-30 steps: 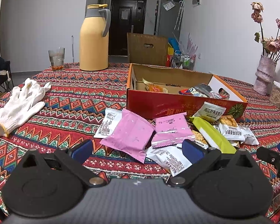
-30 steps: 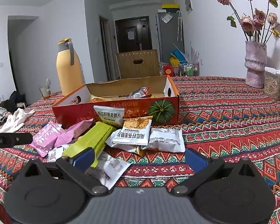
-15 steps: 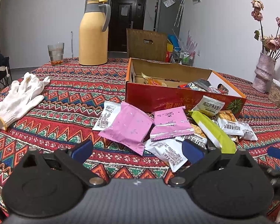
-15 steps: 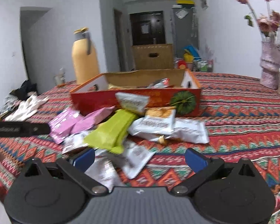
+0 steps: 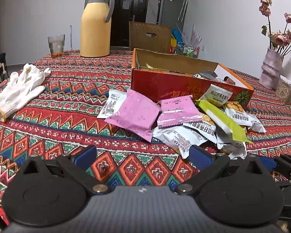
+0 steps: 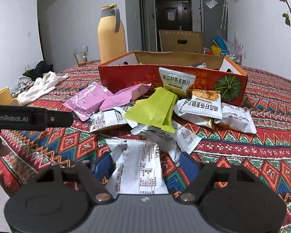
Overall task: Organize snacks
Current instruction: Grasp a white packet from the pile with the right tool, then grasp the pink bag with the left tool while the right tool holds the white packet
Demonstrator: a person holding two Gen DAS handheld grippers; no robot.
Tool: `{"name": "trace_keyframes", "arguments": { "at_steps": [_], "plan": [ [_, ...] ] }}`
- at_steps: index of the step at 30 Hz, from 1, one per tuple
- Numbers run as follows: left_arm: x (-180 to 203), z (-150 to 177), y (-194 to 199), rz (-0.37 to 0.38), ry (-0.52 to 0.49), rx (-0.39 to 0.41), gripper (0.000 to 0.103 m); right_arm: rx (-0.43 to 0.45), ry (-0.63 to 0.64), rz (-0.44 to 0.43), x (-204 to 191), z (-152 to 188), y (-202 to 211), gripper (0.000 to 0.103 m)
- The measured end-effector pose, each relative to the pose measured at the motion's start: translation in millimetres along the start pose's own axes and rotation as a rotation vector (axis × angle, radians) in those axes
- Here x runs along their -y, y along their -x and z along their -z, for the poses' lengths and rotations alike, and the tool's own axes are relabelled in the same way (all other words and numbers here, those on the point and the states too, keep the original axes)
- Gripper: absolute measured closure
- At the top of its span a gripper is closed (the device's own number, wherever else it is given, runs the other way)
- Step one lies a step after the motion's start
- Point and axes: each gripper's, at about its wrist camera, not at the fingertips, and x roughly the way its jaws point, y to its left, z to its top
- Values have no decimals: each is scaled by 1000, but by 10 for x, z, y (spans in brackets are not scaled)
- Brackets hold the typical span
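A pile of snack packets lies in front of an open red cardboard box [image 5: 176, 85] [image 6: 126, 77]: two pink packets [image 5: 134, 114] [image 6: 86, 101], a lime-green one [image 5: 222, 119] [image 6: 155, 109] and several white ones [image 5: 179, 137]. My left gripper [image 5: 142, 155] is open and empty, just short of the pile. My right gripper [image 6: 144, 164] has its jaws narrowed around a white packet [image 6: 139, 167] at the near edge of the pile. I cannot tell whether the blue pads touch it. More packets lie inside the box.
A yellow thermos [image 5: 96, 23] and a glass [image 5: 56, 45] stand at the back of the patterned tablecloth [image 5: 67, 101]. White gloves [image 5: 19, 89] lie at the left. A pink vase with dried roses [image 5: 271, 71] stands at the right. The left gripper's arm [image 6: 29, 118] shows at the right wrist view's left.
My right gripper has moved left and forward into the pile, and its jaws have narrowed around a white packet. My left gripper has drawn back slightly and stays open.
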Motion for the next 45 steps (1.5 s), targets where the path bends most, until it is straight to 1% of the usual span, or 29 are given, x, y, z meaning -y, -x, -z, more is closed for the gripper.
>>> {"name": "trace_keyframes", "arguments": {
  "at_steps": [1, 3, 5, 8, 12, 16, 20, 24, 32, 37, 38, 40, 41, 45],
  "plan": [
    [-4, 3, -5, 2, 2, -2, 0, 0, 7, 2, -10, -1, 3, 35],
    [-8, 9, -6, 5, 5, -5, 0, 1, 24, 17, -32, 8, 12, 47],
    [-9, 13, -7, 8, 5, -7, 0, 5, 29, 9, -31, 12, 27, 55],
    [-7, 16, 0, 9, 5, -7, 0, 11, 28, 2, -31, 22, 52, 59],
    [-12, 13, 10, 7, 10, -4, 0, 23, 16, -7, -4, 18, 90, 59],
    [-15, -11, 5, 3, 13, -4, 0, 56, 7, -19, 44, -4, 203, 60],
    [-29, -55, -9, -11, 12, -5, 0, 85, 6, -2, 126, -21, 319, 60],
    [-46, -120, -46, -35, 6, -1, 0, 101, -23, 36, 271, -15, 384, 59],
    [-47, -309, -219, -87, -50, 7, 0, 139, -115, 155, 714, -63, 420, 59],
    [-10, -446, -425, -122, -110, -2, 0, 161, -151, 219, 960, -147, 368, 59],
    [3, -467, -476, -135, -127, -5, 0, 166, -157, 229, 1003, -168, 354, 59],
    [40, -505, -612, -189, -162, -26, 0, 176, -174, 246, 1086, -227, 301, 59],
    [48, -521, -662, -197, -169, -30, 0, 181, -180, 252, 1119, -256, 268, 59],
    [72, -553, -812, -193, -180, -51, 0, 192, -213, 265, 1215, -355, 108, 59]
  ]
}}
